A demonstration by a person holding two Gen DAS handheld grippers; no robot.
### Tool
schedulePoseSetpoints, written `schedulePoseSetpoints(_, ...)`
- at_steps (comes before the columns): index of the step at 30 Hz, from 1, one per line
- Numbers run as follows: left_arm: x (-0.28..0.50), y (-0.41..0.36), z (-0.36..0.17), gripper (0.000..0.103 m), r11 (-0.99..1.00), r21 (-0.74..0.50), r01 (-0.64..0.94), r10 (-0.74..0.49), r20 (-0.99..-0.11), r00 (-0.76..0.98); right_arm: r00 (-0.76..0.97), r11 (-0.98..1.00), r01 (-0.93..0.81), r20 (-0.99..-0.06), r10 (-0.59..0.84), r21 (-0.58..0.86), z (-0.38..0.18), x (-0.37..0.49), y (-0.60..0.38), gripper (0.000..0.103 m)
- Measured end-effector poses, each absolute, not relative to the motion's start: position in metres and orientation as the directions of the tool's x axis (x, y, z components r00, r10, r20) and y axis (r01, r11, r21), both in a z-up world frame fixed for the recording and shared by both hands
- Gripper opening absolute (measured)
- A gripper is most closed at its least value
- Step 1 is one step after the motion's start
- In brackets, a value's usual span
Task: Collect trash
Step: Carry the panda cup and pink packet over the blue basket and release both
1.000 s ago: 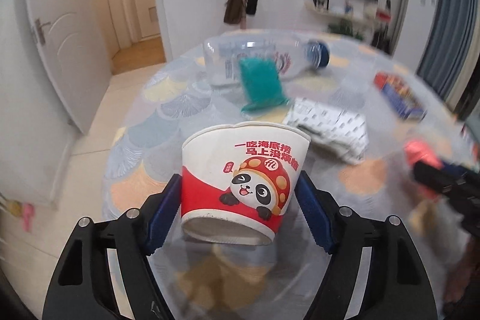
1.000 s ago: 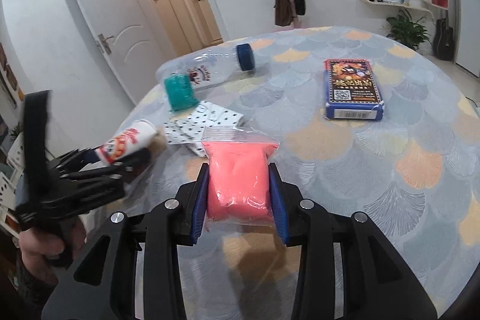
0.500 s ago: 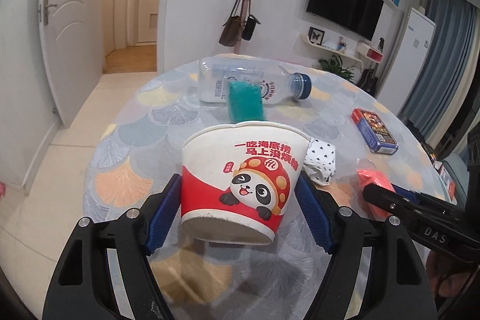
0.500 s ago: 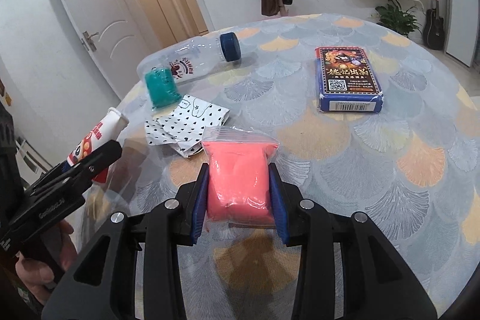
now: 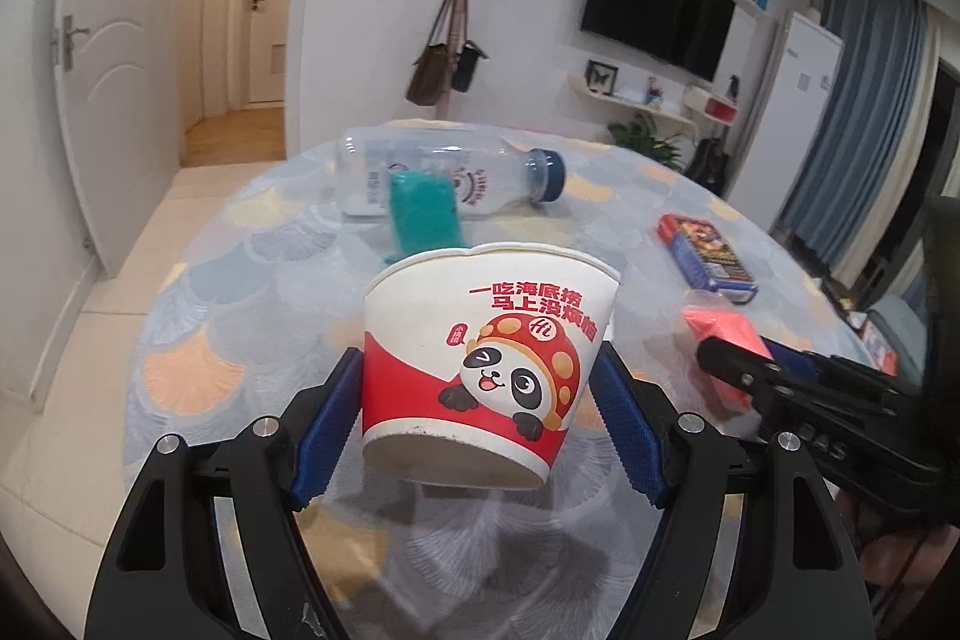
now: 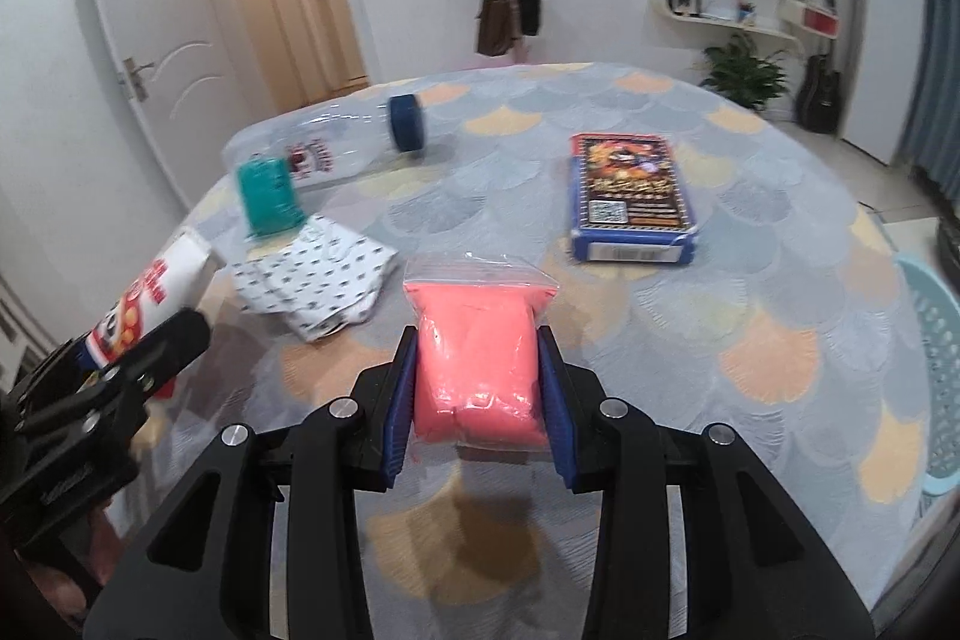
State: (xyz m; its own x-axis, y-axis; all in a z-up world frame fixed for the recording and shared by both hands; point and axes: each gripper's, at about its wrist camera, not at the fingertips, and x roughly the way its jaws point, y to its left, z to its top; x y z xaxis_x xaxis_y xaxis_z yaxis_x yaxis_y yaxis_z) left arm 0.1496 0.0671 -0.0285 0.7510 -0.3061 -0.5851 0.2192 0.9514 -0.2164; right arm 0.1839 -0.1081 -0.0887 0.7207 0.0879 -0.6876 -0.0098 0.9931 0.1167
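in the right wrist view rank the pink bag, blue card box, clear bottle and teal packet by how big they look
1. pink bag, nearness inflates it
2-3. blue card box and clear bottle, too close to call
4. teal packet

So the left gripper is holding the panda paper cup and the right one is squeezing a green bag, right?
Not quite. The right gripper is squeezing a pink plastic bag, as the right wrist view shows. The left gripper does hold the red-and-white panda paper cup.
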Motion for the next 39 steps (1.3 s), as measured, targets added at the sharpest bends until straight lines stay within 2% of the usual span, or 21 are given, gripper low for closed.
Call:
schedulePoseSetpoints(10,0.152,0.065,-0.031,0.073,0.934,-0.244,0.261,-0.357,-0.576,0.736,0.714,0.997,0.078,-0.697,-0.066,-0.014,-0.090,0.189,-0.104,0.034)
schedulePoseSetpoints(15,0.154,0.069,-0.032,0.073,0.926,-0.262,0.271,-0.375,-0.564,0.736,0.706,0.995,0.071,-0.702,-0.096,-0.064,-0.092,0.191,-0.097,0.034)
schedulePoseSetpoints(30,0.152,0.069,-0.031,0.073,0.918,-0.271,0.290,-0.395,-0.554,0.733,0.684,0.993,0.093,-0.719,-0.121,-0.078,-0.097,0.198,-0.096,0.034)
schedulePoseSetpoints(39,0.151,0.069,-0.031,0.073,0.927,-0.262,0.269,-0.373,-0.557,0.742,0.725,0.997,0.067,-0.686,-0.070,-0.030,-0.091,0.189,-0.091,0.034)
